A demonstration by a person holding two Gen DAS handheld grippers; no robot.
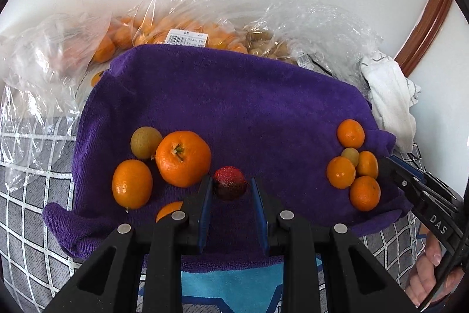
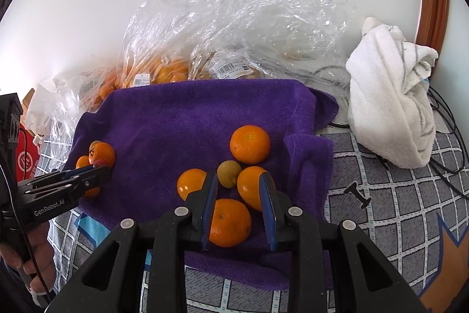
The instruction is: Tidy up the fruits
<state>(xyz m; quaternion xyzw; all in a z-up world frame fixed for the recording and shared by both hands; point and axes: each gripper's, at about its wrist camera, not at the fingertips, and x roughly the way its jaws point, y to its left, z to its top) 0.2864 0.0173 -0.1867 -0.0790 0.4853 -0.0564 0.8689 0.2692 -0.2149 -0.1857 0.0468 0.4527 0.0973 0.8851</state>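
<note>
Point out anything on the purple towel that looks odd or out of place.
The red fruit between the left gripper jaws is the only red one on the purple towel; everything else there is orange or yellow-green. Its lower half looks dark, possibly shadow or bruising. The towel's right edge is folded over.

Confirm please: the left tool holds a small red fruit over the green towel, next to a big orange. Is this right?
Not quite. The towel is purple, not green, as the left wrist view shows. The rest stands: the left tool holds a small red fruit over it, next to a big orange.
</note>
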